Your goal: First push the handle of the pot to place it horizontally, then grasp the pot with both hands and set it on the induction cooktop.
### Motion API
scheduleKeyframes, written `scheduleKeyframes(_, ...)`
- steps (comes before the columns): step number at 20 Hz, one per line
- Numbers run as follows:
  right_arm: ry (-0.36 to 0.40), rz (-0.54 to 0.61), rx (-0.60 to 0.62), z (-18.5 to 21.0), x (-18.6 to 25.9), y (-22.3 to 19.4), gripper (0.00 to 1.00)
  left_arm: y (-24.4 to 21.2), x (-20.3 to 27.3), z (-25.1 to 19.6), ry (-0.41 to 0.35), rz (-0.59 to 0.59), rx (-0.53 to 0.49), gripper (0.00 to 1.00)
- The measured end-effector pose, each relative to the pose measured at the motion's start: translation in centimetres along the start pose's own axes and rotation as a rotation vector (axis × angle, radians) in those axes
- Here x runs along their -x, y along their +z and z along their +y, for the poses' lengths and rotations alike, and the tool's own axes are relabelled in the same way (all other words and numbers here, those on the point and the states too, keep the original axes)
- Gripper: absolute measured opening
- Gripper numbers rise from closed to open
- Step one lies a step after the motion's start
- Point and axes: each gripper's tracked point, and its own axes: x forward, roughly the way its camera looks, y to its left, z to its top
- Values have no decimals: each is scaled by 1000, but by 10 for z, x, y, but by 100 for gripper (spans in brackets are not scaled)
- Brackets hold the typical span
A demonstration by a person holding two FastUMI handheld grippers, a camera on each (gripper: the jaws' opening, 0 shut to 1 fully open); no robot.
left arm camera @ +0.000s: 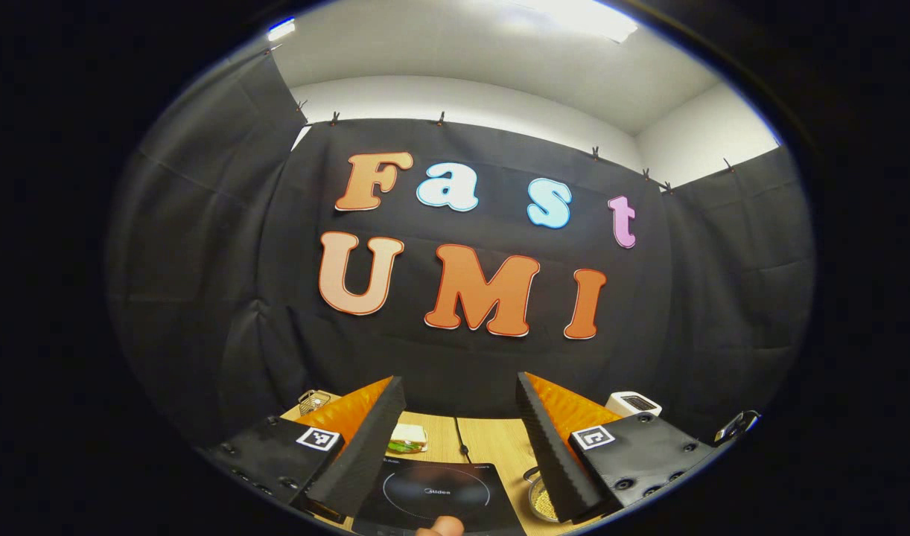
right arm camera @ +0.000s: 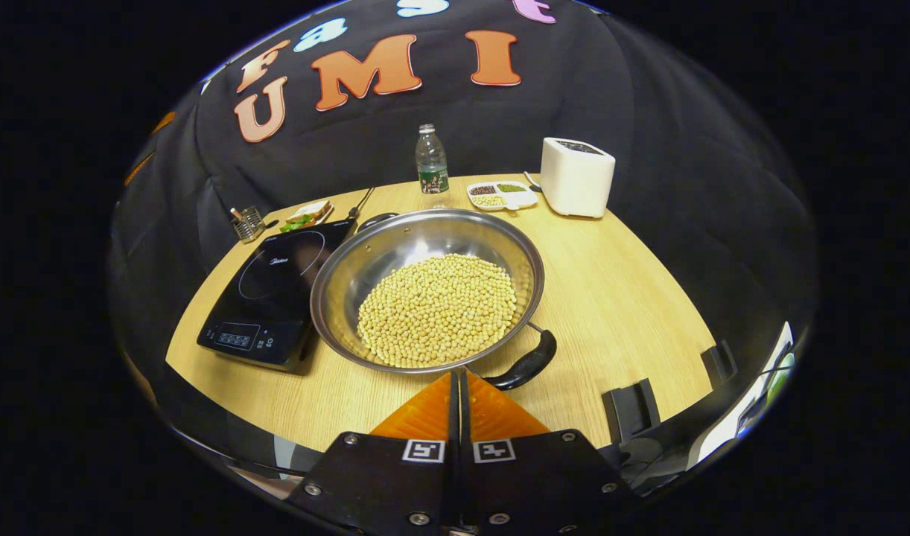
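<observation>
Left gripper [left arm camera: 461, 432] fingers apart above cooktop [left arm camera: 436, 491]; right gripper [right arm camera: 459, 380] fingers together beside pot [right arm camera: 425, 286] handle [right arm camera: 528, 362].

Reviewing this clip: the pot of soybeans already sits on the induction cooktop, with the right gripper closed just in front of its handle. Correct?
Not quite. In the right gripper view the pot stands on the table beside the induction cooktop, not on it. The right gripper is closed near the handle.

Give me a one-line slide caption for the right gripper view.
Shut right gripper near the black handle of a soybean-filled steel pot beside the induction cooktop.
</observation>
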Motion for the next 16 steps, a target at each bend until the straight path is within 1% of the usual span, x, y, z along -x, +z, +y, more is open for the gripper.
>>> scheduleKeyframes(7, 11, 64, -15, -3, -20, -15, 0, -5, -7, -2, 2, 4, -18, 98)
scheduleKeyframes(12, 52, 76, -46, 0, -28, -13, 0, -10, -14, -5, 2, 20, -26, 98)
scheduleKeyframes(16, 38, 77, -32, -5, -33, -11, 0, -15, -20, -8, 3, 32, -24, 97)
